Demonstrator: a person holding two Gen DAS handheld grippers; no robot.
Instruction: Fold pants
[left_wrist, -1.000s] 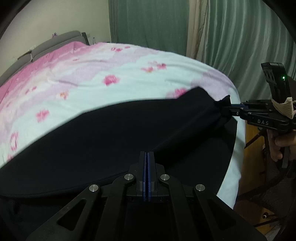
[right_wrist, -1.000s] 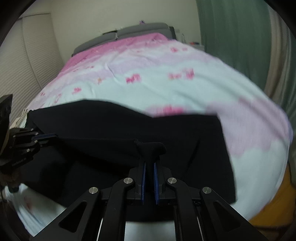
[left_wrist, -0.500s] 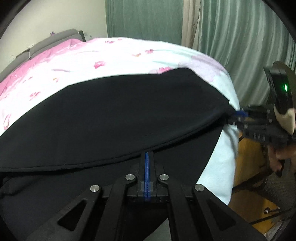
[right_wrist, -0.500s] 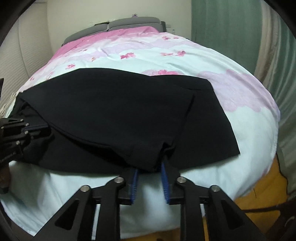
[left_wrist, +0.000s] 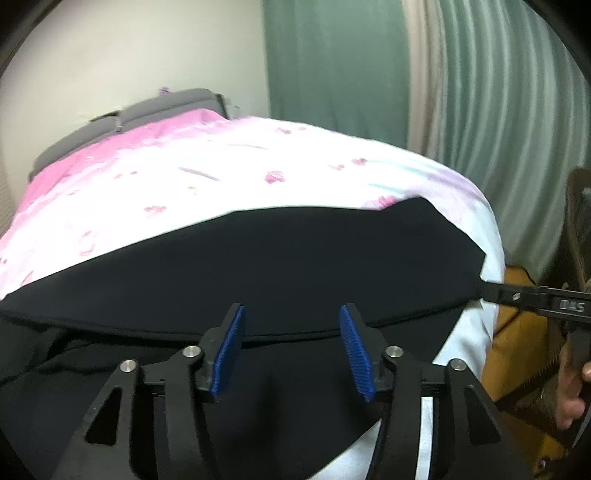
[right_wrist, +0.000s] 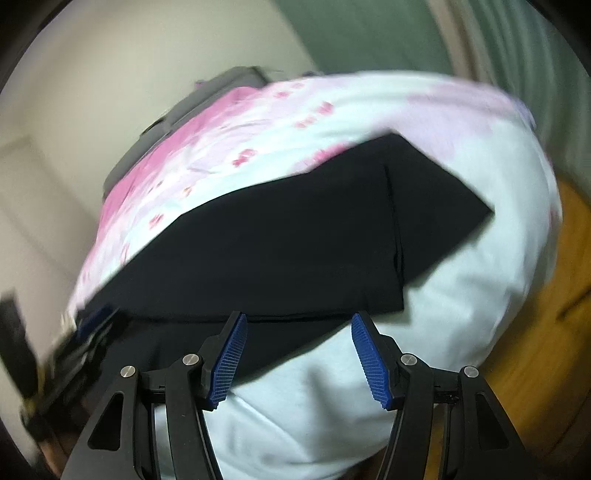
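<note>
Both sets of jaws have just been opening and are now standing wide with nothing between them: the left gripper (left_wrist: 291, 347) and right gripper (right_wrist: 297, 354) are letting go of the black pants (left_wrist: 280, 258). The pants are lying folded once on the bed (left_wrist: 207, 173); further folds are likely remaining.

bare quilt (left_wrist: 229, 177) beyond pants (left_wrist: 280, 258), curtain (left_wrist: 480, 92) right

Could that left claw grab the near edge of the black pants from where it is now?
Probably yes. The left claw has just been opening, with nothing between its pads. The pants lie flat on the bed, their folded edge right ahead of the fingertips, with nothing in the way.
</note>
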